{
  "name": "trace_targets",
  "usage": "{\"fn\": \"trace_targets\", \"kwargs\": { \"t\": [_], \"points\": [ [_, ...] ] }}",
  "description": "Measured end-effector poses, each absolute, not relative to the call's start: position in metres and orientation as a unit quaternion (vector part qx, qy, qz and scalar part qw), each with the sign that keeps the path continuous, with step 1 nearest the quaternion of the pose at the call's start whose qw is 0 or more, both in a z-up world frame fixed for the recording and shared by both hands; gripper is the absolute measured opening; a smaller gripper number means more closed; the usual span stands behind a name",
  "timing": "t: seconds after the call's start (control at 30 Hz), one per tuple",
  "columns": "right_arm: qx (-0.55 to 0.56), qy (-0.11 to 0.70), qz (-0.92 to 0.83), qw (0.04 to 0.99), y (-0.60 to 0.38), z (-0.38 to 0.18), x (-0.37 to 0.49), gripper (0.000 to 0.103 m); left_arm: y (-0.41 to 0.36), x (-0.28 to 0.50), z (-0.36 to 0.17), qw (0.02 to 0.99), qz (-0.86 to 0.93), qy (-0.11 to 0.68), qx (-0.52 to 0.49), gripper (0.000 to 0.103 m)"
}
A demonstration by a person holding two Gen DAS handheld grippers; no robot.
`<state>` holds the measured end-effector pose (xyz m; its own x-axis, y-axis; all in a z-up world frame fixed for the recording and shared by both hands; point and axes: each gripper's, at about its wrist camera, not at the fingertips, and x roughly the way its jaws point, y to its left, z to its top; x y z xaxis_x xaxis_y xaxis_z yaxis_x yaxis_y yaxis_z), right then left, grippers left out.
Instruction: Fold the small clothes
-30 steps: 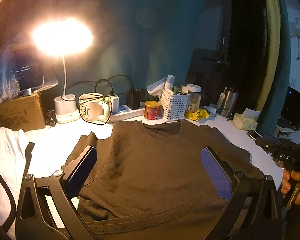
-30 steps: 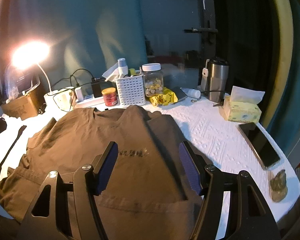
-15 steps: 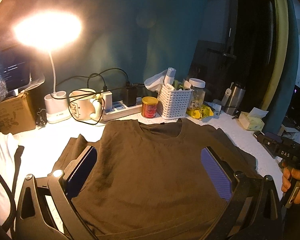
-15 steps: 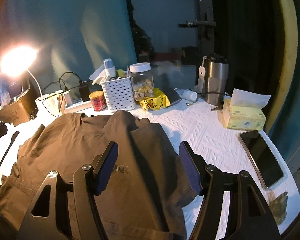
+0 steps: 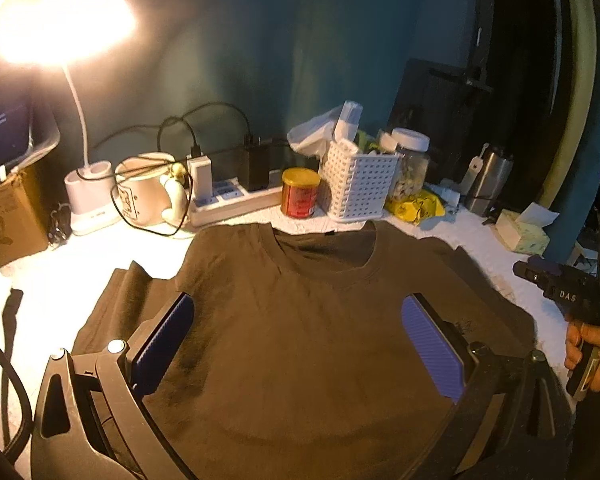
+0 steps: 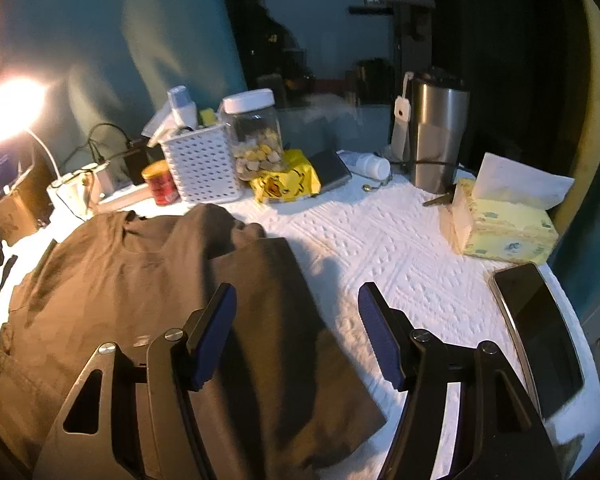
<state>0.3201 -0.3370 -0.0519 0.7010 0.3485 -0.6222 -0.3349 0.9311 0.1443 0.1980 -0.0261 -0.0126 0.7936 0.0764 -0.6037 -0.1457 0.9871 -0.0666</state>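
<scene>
Both grippers, left [image 5: 296, 344] and right [image 6: 296, 332], are held wide apart and empty over the shirt [image 5: 300, 340] spread mid-frame, and "DAS" is read at right on the handle [image 5: 568, 295].

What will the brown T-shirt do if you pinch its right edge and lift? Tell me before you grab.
The brown T-shirt looks thin and floppy: its right side already lies folded over with soft creases, so it should drape and sag. It probably slides little on the embossed white table cover. Likely light.
</scene>
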Motion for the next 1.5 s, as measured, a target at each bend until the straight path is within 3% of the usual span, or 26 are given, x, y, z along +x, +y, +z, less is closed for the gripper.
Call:
{"fn": "trace_targets", "kwargs": {
  "t": [0.57, 0.6, 0.63, 0.67, 0.73, 1.27, 1.5],
  "points": [
    [0.017, 0.427, 0.269, 0.863, -0.314, -0.109, 0.386, 0.067, -0.007, 0.227, -0.044, 0.927, 0.079, 0.361, -0.066, 0.103],
    [0.014, 0.425, 0.271, 0.864, -0.312, -0.108, 0.385, 0.056, -0.007, 0.227, -0.044, 0.927, 0.079, 0.362, -0.068, 0.103],
    [0.014, 0.424, 0.278, 0.862, -0.311, -0.108, 0.384, 0.031, -0.006, 0.227, -0.044, 0.926, 0.078, 0.362, -0.069, 0.103],
    [0.012, 0.425, 0.283, 0.86, -0.311, -0.107, 0.383, 0.021, -0.006, 0.227, -0.043, 0.927, 0.078, 0.362, -0.07, 0.103],
    [0.005, 0.42, 0.274, 0.865, -0.311, -0.104, 0.38, 0.011, -0.006, 0.227, -0.042, 0.927, 0.074, 0.361, -0.072, 0.103],
    [-0.003, 0.331, 0.201, 0.922, -0.327, -0.021, 0.343, 0.009, 0.009, 0.196, -0.024, 0.94, 0.055, 0.324, -0.098, 0.103],
    [-0.034, 0.344, 0.157, 0.925, -0.303, -0.025, 0.342, 0.009, 0.026, 0.181, -0.027, 0.939, 0.05, 0.319, -0.117, 0.103]
  ]
}}
